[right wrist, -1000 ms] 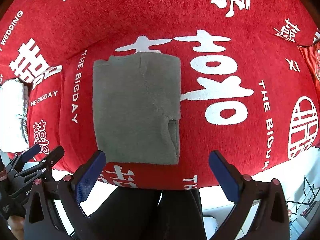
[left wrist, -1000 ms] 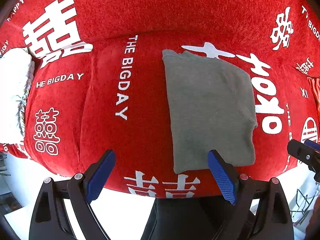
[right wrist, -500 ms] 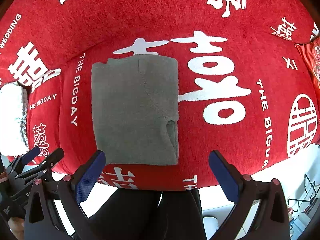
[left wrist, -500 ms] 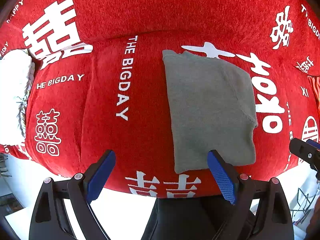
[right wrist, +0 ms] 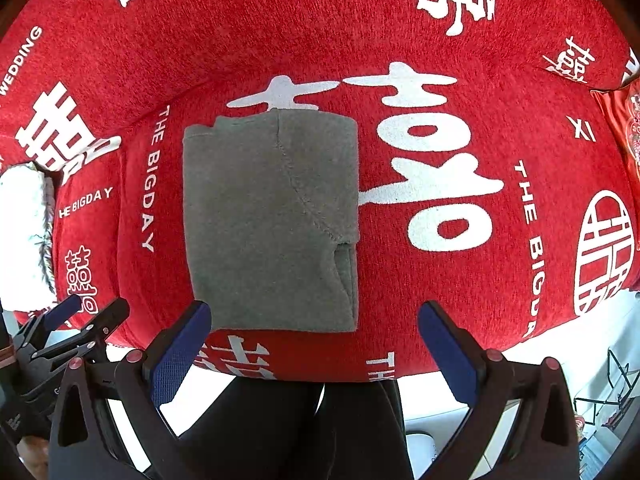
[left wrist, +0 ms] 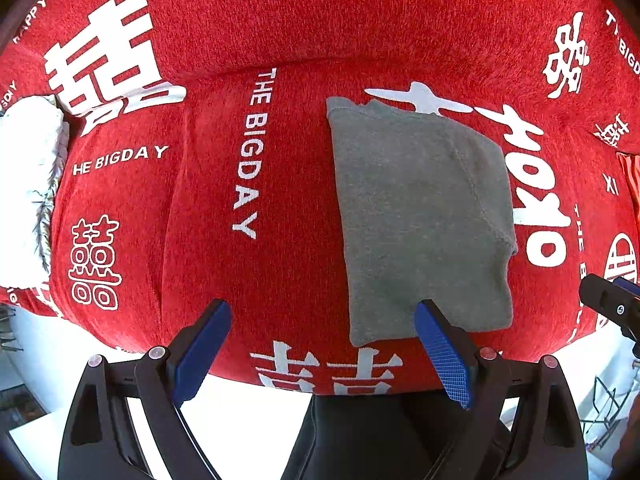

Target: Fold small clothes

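Note:
A grey garment (left wrist: 420, 216) lies folded into a neat rectangle on a red sofa seat, also seen in the right wrist view as the grey garment (right wrist: 272, 224). My left gripper (left wrist: 322, 350) hovers open near the seat's front edge, its right finger over the garment's near edge, nothing held. My right gripper (right wrist: 316, 348) is open too, its left finger by the garment's near left corner. The right gripper's tip (left wrist: 612, 304) shows at the left view's right edge, and the left gripper (right wrist: 76, 320) shows at the right view's lower left.
The red sofa cover (right wrist: 460, 288) carries white lettering and characters. A white fluffy cushion (left wrist: 24, 192) sits at the far left. A person's dark trousers (right wrist: 288, 432) are below the seat edge. A wire rack (right wrist: 616, 388) stands on the pale floor at right.
Both grippers have drifted back slightly and stay open. The grey garment has not moved.

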`<state>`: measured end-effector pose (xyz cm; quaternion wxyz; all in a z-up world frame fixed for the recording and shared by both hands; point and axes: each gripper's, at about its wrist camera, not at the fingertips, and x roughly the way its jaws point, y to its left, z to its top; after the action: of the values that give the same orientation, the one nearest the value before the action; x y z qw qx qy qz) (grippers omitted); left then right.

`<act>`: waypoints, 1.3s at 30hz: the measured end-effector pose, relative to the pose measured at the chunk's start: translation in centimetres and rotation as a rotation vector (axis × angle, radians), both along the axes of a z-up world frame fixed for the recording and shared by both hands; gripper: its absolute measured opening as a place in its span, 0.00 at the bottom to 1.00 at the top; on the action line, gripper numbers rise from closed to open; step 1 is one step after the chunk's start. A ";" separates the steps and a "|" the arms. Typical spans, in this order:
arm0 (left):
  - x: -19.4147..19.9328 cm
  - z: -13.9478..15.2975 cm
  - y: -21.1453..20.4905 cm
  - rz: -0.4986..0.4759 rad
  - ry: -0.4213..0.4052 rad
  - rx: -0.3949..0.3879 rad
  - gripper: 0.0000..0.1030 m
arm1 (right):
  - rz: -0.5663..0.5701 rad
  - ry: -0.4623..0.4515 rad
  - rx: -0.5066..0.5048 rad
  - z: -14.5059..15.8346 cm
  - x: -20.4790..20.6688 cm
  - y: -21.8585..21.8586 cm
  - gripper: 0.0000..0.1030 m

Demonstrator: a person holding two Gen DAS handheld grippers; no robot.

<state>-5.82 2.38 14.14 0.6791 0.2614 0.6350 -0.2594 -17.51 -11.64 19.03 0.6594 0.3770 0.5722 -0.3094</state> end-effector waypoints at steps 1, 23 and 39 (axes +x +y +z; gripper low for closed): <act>0.0 0.0 0.0 0.000 0.000 0.001 0.91 | 0.000 0.000 0.001 0.0 0.0 0.0 1.00; 0.4 -0.4 -0.6 -0.011 -0.002 0.015 0.91 | 0.005 0.002 0.007 -0.3 0.4 -0.6 1.00; 0.5 -0.7 -1.0 -0.013 0.003 0.024 0.91 | 0.004 0.001 0.017 -0.7 0.4 -1.4 1.00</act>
<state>-5.29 1.40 13.41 0.6732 0.2735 0.6374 -0.2566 -17.12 -13.04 18.36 0.6563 0.3814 0.5760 -0.3034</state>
